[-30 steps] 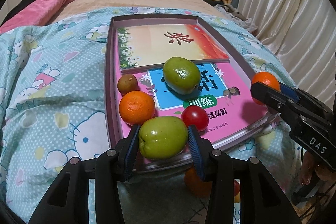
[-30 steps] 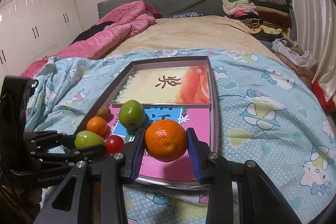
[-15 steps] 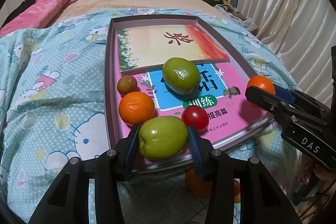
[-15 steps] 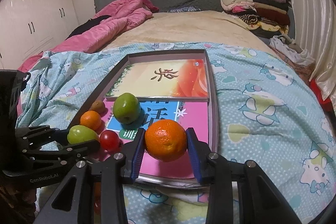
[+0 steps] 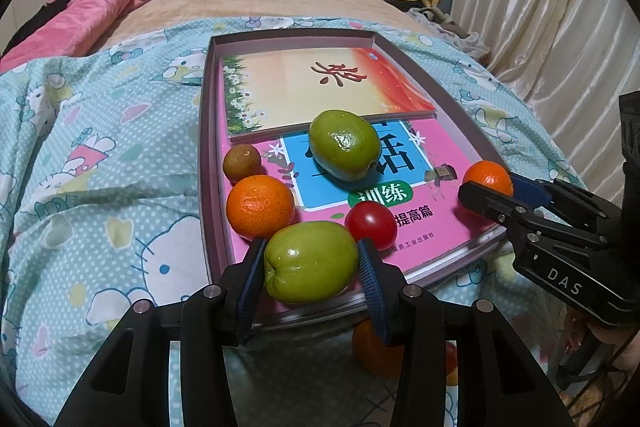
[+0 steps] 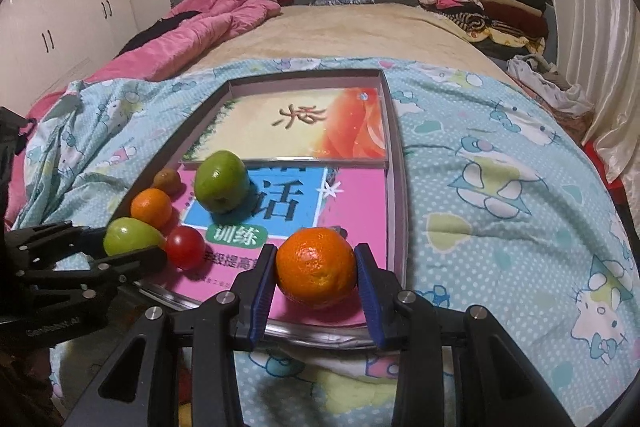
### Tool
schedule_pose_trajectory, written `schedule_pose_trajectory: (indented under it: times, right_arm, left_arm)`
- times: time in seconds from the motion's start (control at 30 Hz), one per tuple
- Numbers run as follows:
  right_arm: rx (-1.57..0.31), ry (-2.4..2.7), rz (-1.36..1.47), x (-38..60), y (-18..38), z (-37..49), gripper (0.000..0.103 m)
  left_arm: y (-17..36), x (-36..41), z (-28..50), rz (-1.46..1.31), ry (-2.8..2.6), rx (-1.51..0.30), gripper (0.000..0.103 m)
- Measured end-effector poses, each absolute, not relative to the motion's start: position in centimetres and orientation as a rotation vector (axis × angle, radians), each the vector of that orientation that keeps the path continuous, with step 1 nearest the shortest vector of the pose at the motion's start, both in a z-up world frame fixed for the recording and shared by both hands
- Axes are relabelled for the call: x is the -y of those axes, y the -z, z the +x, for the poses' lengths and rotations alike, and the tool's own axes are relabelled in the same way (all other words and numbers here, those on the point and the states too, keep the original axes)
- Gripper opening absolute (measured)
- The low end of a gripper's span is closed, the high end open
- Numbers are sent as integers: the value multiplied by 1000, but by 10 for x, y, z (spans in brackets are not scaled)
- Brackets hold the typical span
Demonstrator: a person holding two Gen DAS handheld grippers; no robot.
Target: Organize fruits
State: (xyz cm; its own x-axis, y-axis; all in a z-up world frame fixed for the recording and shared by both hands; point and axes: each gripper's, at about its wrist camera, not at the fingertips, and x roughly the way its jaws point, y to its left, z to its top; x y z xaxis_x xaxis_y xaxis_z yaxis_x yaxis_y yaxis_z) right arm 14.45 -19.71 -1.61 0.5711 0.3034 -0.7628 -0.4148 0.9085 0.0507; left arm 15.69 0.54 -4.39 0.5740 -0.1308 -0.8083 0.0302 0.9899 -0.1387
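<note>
Tray point(image 5: 208, 163) stock: four fruits resting inside on the books; my left tongs point(image 5: 311, 267) clamp a green fruit point(image 5: 310, 261), my right tongs point(image 6: 316, 269) an orange point(image 6: 316, 267), both over its near edge, unplaced.

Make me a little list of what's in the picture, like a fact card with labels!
Place: bed with a cartoon cat cover
Tray: shallow box holding two books
Left gripper: shut on a green fruit
Right gripper: shut on an orange
Lying in the tray: another green fruit, another orange, a red tomato, a small brown fruit
Below the tray's near edge: more fruit, partly hidden
</note>
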Motion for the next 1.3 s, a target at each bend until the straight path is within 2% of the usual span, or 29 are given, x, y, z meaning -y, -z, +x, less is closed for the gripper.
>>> schedule_pose_trajectory:
  times: [0.53,0.7,0.97,1.3]
  right_arm:
    - [-863,-427,-141,198,16,142,40]
    - [-863,-443,-125,199,16,142,44]
    - [-848,-464,-114,196,13,139,56]
    - [-832,-467,-91,198,10,138,63]
  left_arm:
    - [44,-6,157,-122,96,-959,47]
    - [43,-6,156,-121,94,-959,47]
    - [42,-5,155,-117,89,-958,47]
    - [42,-5,154,-117,85,-960,49]
